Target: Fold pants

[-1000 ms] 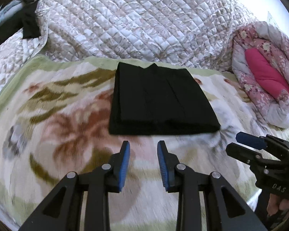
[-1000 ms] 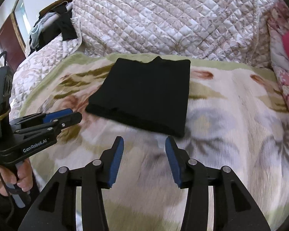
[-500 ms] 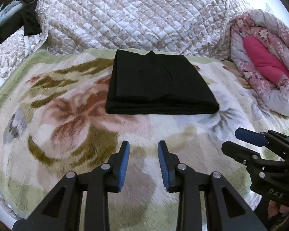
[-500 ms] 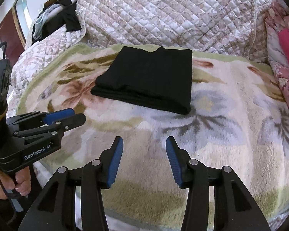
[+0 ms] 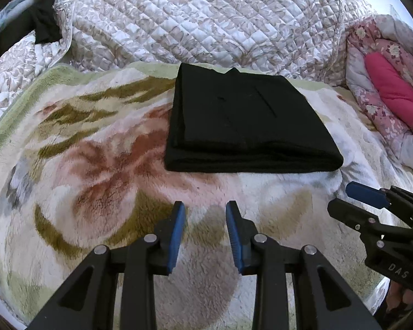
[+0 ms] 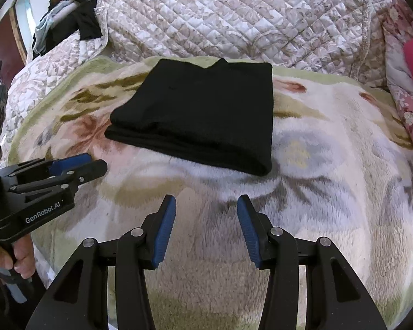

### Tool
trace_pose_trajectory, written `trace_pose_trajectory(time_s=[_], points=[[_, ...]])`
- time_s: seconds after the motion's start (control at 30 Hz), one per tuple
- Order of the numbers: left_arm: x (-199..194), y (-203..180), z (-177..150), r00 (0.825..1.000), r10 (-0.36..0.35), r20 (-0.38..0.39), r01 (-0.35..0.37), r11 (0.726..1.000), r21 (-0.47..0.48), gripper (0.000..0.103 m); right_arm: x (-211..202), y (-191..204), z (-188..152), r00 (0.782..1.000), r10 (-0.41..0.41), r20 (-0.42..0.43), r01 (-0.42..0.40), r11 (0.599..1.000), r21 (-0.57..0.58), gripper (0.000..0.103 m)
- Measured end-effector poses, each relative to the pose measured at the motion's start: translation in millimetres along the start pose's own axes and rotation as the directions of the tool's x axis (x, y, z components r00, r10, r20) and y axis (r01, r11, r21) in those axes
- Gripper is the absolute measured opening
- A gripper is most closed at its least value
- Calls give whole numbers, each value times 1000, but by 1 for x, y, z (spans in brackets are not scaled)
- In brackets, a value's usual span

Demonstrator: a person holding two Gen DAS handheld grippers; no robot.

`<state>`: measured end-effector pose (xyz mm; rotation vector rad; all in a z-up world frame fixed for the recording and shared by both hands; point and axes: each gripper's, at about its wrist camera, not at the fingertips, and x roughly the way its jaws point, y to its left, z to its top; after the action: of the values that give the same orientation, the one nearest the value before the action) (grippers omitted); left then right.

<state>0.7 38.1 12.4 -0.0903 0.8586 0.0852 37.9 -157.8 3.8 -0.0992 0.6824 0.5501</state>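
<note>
Black pants [image 5: 247,126] folded flat on fuzzy blanket [image 5: 96,165], at 12 o'clock. Left claw [image 5: 205,232] and right claw [image 6: 206,228] part open, empty. Risk: bump stack, top flap slides, fold comes undone.

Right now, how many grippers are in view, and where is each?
2. The left gripper hovers over the floral blanket, short of the folded black pants. The right gripper hovers beside it, nearer the pants' right corner. Both are empty.
</note>
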Motion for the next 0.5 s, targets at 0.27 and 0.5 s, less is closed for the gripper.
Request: trace_pose_trajectory(time_s=[0.27, 0.5], points=[[-7, -3, 33, 995, -43, 94, 43, 999, 3, 33, -4, -14, 22, 998, -3, 59, 1, 1000, 30, 44], [23, -11, 47, 996, -38, 80, 34, 998, 46, 30, 16, -29, 36, 999, 1, 42, -5, 997, 80, 23]])
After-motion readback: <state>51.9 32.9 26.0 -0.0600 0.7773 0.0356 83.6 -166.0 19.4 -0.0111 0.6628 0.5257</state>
